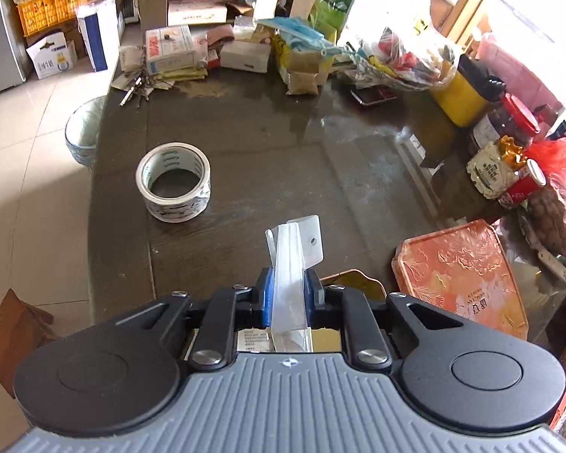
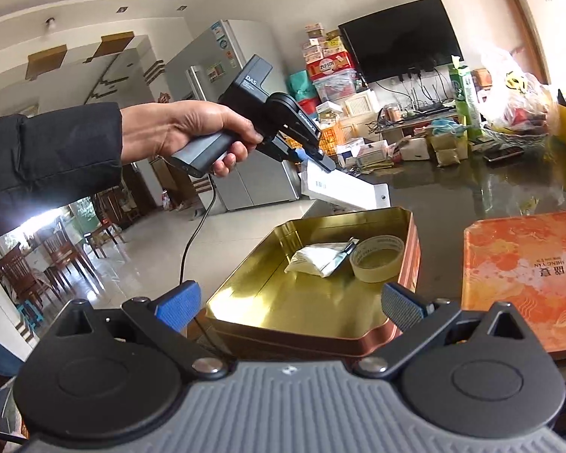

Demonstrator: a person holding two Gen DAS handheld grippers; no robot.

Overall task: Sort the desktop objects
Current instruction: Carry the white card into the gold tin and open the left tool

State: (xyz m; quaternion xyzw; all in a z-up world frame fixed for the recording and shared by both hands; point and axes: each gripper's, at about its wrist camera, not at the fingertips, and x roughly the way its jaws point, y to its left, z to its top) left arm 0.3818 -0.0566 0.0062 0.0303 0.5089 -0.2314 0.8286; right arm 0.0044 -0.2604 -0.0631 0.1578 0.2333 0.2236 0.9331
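Note:
My left gripper (image 1: 289, 287) is shut on a long white packaged box (image 1: 291, 264), held in the air above the dark table. The right wrist view shows that same box (image 2: 343, 187) hanging over the far rim of an open gold tin (image 2: 268, 294), gripped by the left gripper (image 2: 313, 154) in a person's hand (image 2: 185, 132). Inside the tin lie a roll of beige tape (image 2: 377, 258) and a pale packet (image 2: 317, 260). My right gripper (image 2: 290, 304) is open at the tin's near rim, holding nothing. A white tape roll (image 1: 173, 187) sits on the table at left.
The orange tin lid (image 1: 460, 279), also seen as the lid (image 2: 528, 279), lies right of the tin. Jars and bags (image 1: 509, 158) crowd the table's right edge, boxes and packets (image 1: 215, 53) its far edge. A waste bin (image 1: 83, 132) stands on the floor at left.

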